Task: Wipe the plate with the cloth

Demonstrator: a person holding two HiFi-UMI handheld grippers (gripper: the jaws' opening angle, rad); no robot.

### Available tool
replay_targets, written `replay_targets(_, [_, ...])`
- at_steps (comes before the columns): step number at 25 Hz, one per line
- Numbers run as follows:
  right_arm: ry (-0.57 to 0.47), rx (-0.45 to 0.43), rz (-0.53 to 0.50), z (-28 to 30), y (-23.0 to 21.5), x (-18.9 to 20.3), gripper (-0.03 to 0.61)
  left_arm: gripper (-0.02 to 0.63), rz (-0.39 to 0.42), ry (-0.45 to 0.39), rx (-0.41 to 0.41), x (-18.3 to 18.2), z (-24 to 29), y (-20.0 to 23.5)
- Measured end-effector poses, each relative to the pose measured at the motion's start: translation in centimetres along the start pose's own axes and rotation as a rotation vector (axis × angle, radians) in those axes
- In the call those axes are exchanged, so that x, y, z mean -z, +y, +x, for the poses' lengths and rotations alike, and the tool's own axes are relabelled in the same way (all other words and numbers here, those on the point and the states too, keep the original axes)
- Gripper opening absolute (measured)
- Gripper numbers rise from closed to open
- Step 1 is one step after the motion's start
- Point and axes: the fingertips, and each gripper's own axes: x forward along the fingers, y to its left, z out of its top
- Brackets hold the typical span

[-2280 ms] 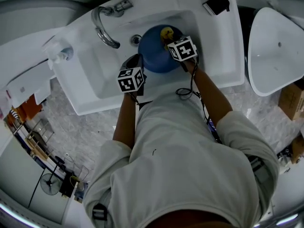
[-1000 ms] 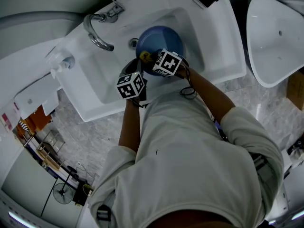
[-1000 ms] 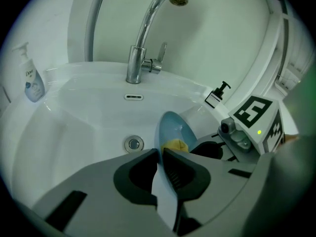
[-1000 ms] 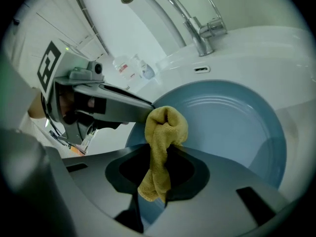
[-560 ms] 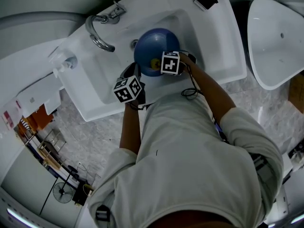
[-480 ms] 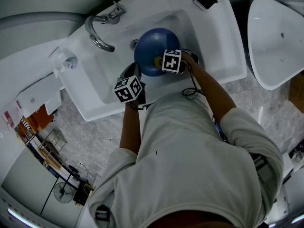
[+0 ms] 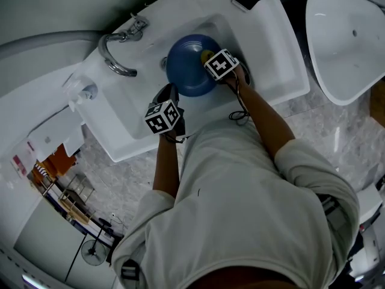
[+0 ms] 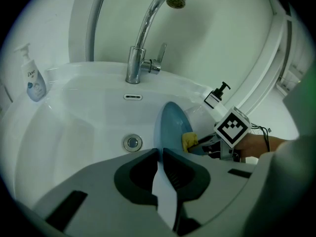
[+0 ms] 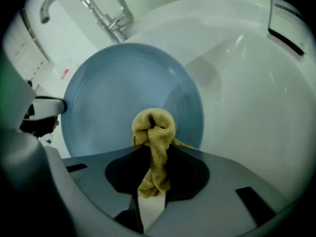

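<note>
Head view, sink scene, two hand-held tools at work.

1. Plate (image 7: 186,65): blue, inside the sink (image 7: 283,71) basin, below the faucet (image 7: 114,56). It stands tilted up on its edge, not flat. Likely reason: the hollow face is turned toward the cloth, clear of the basin floor.

2. Left gripper (image 8: 160,152): jaws nearly together, pinching the plate's near rim, which sits between the pads. The jaws are opening a trifle, yet the rim looks gripped. Likely purpose: to brace the plate so that wiping pressure does not tip or slide it.

3. Right gripper (image 9: 157,152): jaws clamped on the cloth (image 9: 154,132), a yellow bunched wad. The wad sticks out past the jaw tips, probably so that fabric and not hard jaw meets the glaze. It lies at the plate's face, low on the side farthest from the left gripper. Actual contact cannot be confirmed.

4. Other fittings: soap bottle (image 8: 34,80) on the rim, drain (image 8: 132,142) in the basin floor. Neither is in use.

Changes against the earlier frames: a second ago the cloth was at the plate's lower left, close to the left gripper. Half a second ago it was nearer the middle of the lower face. It now sits at the right edge, the right gripper's marker cube rolled round. Left gripper and plate are much where they were.
</note>
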Motion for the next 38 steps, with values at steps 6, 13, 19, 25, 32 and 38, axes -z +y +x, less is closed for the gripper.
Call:
replay_targets(6, [-0.095, 0.046, 0.216, -1.3, -2.6, -3.3, 0.087, 0.052, 0.049, 0.011, 0.02, -0.7, 0.5, -1.1])
replay_targets(13, [-0.163, 0.083, 0.25, -2.1, -2.9, -6.3, 0.087, 0.058, 0.052, 0.013, 0.036, -0.7, 0.5, -1.9])
replay_targets(19, [-0.216, 0.018, -0.053, -1.8, 1.8, -8.7, 0.087, 0.06, 0.033, 0.006, 0.038, -1.0, 0.5, -1.5])
replay_targets(25, [-0.26, -0.045, -0.273, -1.9, 6.4, -8.9, 0.087, 0.061, 0.025, 0.004, 0.03, -1.1, 0.6, -1.2])
replay_targets(32, [-0.169, -0.238, -0.503, -2.1, 11.8, -4.4, 0.087, 0.049, 0.03, 0.039, 0.013, -0.1, 0.5, -0.4])
replay_targets(38, [-0.028, -0.309, -0.648, -1.5, 12.9, 0.9, 0.086, 0.043, 0.027, 0.059, 0.011, 0.9, 0.6, -0.2])
